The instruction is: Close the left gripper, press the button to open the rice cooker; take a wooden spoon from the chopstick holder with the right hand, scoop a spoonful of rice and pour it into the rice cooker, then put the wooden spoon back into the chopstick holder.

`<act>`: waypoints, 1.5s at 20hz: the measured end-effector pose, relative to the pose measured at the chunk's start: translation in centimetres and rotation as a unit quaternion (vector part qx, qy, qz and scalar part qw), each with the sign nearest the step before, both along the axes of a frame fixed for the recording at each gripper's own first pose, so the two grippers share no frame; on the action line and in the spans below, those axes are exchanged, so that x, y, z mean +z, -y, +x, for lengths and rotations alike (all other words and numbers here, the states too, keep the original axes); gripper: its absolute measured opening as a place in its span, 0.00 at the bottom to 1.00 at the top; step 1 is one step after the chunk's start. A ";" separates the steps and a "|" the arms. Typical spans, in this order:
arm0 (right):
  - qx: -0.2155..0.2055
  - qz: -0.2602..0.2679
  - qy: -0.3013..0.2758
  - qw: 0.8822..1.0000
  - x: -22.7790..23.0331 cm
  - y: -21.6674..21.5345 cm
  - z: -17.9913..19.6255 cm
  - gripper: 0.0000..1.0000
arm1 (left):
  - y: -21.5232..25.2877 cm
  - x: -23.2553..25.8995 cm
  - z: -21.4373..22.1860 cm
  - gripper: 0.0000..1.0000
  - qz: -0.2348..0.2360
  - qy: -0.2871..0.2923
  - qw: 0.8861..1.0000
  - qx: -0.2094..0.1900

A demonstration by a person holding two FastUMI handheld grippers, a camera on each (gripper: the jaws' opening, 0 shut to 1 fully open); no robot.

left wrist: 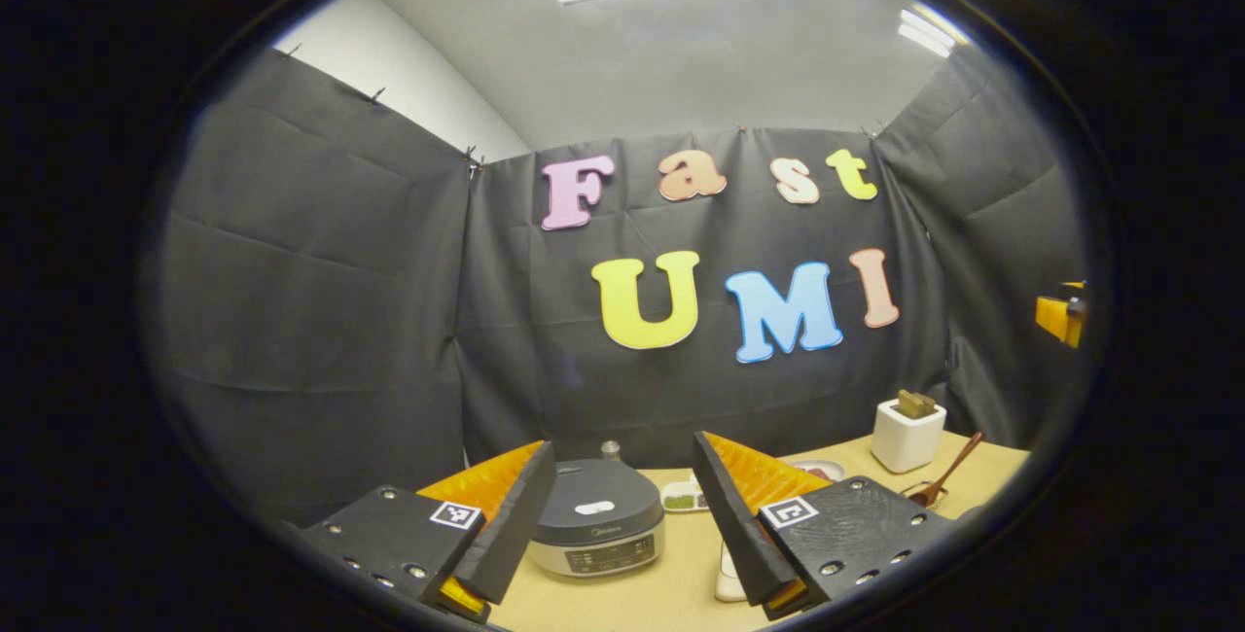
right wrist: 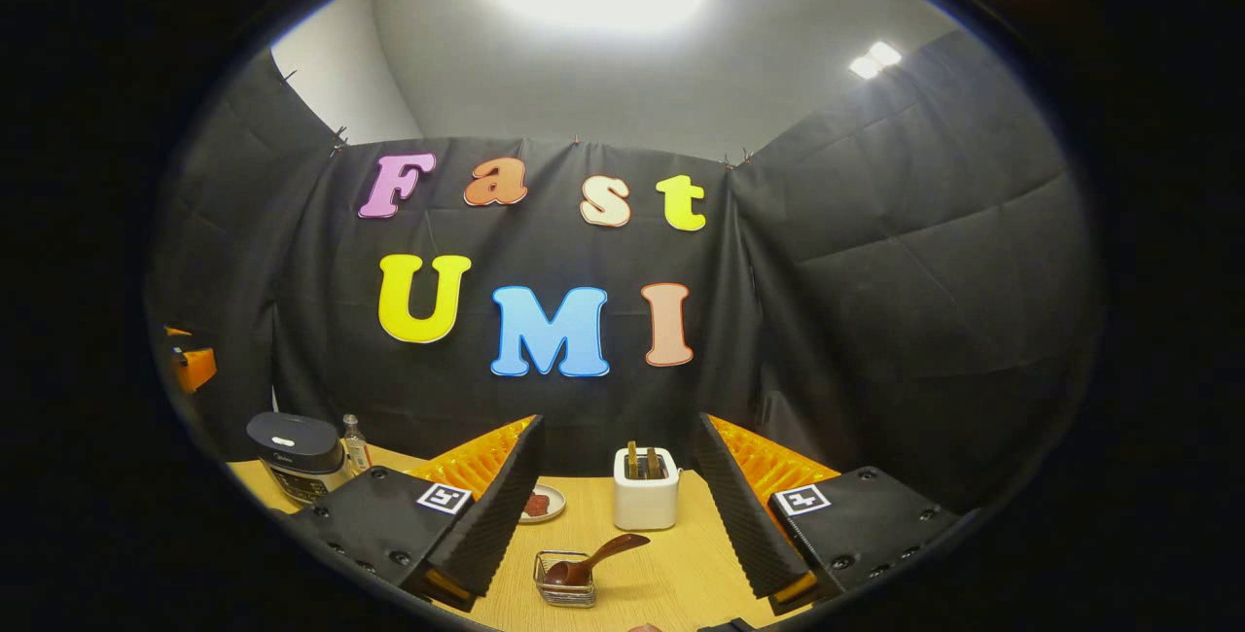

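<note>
Left gripper view: left gripper [left wrist: 615, 515] hovers over the tan worktop [left wrist: 671, 583], fingers wide apart, nothing between the pads. Rice cooker [left wrist: 598, 527] sits framed in the gap between the two fingers, lid down, grey top with a white mark, control panel facing the camera. Small knob or bottle cap pokes up just behind the cooker, can't tell which. Right of the cooker, a small white dish [left wrist: 684, 496] with dark and green bits, half hidden by the right-hand finger. A second plate [left wrist: 819, 468] peeks above that finger. Far right of the cooker stands the white chopstick holder [left wrist: 907, 435] with wooden pieces sticking out the top. Wooden spoon [left wrist: 948, 474] lies near the holder, bowl end down in a small wire basket, handle tilted up toward the holder. An orange part of the other gripper shows at the right edge.

Right gripper view: right gripper [right wrist: 621, 515] also held above the worktop [right wrist: 681, 583], fingers spread apart, empty. Chopstick holder [right wrist: 647, 489] stands upright between the fingers, wooden handles in its slots. In front of the holder, the wire basket [right wrist: 566, 581] holds the bowl of the wooden spoon [right wrist: 593, 559], handle angled up and right. Left of the holder, a small plate [right wrist: 543, 503] with something red. Rice cooker [right wrist: 297, 457] far left of the holder, lid shut, a small bottle [right wrist: 356, 444] just beside it.
</note>
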State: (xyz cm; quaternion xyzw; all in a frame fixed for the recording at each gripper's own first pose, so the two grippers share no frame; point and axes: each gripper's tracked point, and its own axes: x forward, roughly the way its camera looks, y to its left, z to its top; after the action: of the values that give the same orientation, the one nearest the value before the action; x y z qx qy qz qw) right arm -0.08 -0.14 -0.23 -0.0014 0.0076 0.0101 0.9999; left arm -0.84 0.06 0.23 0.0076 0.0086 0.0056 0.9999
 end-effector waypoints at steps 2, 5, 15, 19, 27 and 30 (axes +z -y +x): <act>0.004 0.001 -0.001 1.000 0.0 -0.1 0.2 0.97 | -0.1 0.1 -0.1 0.88 -0.001 -0.001 1.000 0.001; 0.009 0.000 0.001 1.000 0.0 0.1 0.5 0.97 | -0.1 0.2 0.0 0.88 0.000 0.001 1.000 0.004; 0.047 -0.001 -0.005 0.999 -1.0 1.0 1.0 0.96 | 0.3 1.1 0.1 0.87 0.009 0.006 1.000 0.007; 0.067 0.000 0.004 0.998 -0.8 1.3 1.1 0.98 | 0.5 1.8 0.2 0.87 0.017 0.010 1.000 0.020; 0.070 0.002 -0.003 0.998 -1.5 0.4 1.4 0.97 | -3.0 1.8 2.7 0.37 -0.005 0.006 0.999 0.033; 0.064 0.003 -0.005 0.998 -1.5 -0.8 1.6 0.97 | -4.2 0.3 5.1 0.17 -0.017 -0.011 1.000 0.023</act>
State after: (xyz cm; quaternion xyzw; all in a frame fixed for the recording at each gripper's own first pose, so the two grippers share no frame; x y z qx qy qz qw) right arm 1.55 0.69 -1.73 0.0009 0.0126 0.0738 0.9972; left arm 4.28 4.30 0.52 -0.0100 0.0197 0.0284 0.9994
